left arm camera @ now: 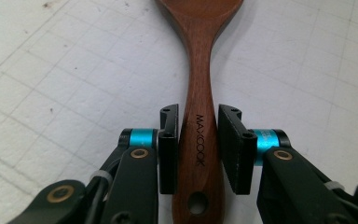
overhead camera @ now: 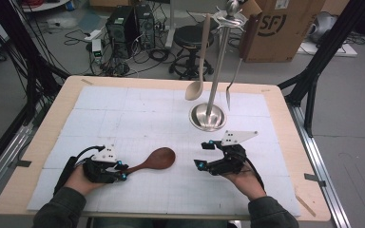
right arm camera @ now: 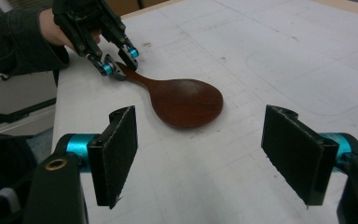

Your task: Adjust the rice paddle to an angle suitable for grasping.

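Left gripper view: my left gripper (left arm camera: 199, 149) straddles the dark wooden spoon's (left arm camera: 199, 93) handle lengthwise, one pad touching, the other just off it, not clamped. The spoon lies flat on the surface (overhead camera: 138, 114), bowl towards my right gripper (overhead camera: 203, 156), which gapes empty
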